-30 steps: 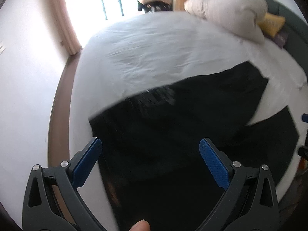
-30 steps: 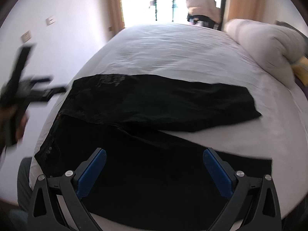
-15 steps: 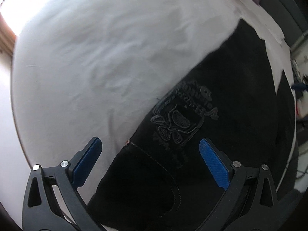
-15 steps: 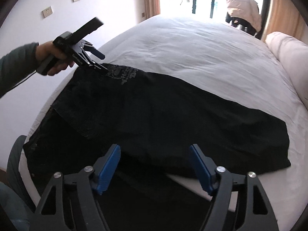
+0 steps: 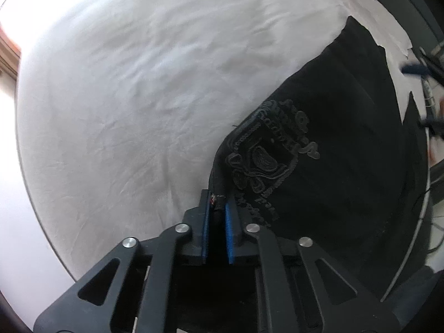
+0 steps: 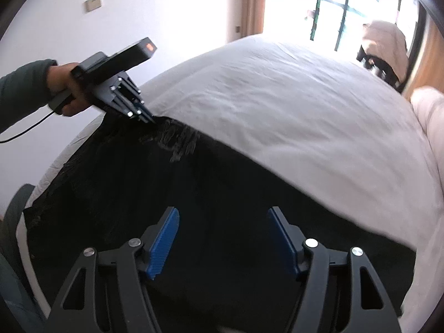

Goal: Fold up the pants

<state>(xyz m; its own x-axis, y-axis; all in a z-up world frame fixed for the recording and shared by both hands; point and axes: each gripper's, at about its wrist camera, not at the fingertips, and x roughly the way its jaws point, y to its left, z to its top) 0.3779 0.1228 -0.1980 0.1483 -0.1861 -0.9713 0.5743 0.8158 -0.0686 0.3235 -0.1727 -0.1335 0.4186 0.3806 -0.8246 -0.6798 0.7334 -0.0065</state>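
Black pants (image 5: 333, 152) lie spread on a white bed, with an embroidered crest (image 5: 263, 163) near their far edge. My left gripper (image 5: 217, 204) is shut on that edge just beside the crest, a fold of black cloth pinched between the blue pads. The right wrist view shows the same gripper (image 6: 148, 119), held by a hand (image 6: 65, 91) and biting the far edge of the pants (image 6: 208, 183). My right gripper (image 6: 222, 222) hangs low over the middle of the pants. Its jaws are closing, with cloth below the gap and neither pad pressing on it.
The white bed sheet (image 6: 277, 97) stretches away beyond the pants. A pale rolled duvet (image 6: 433, 116) lies at the right. A chair with a garment over it (image 6: 385, 44) stands by the bright window. Wall sockets (image 6: 93, 2) and a cable (image 6: 25, 130) are at the left.
The left gripper dropped to the pants' edge by the crest and shut on it. The right gripper moved in lower over the pants and its jaws narrowed.
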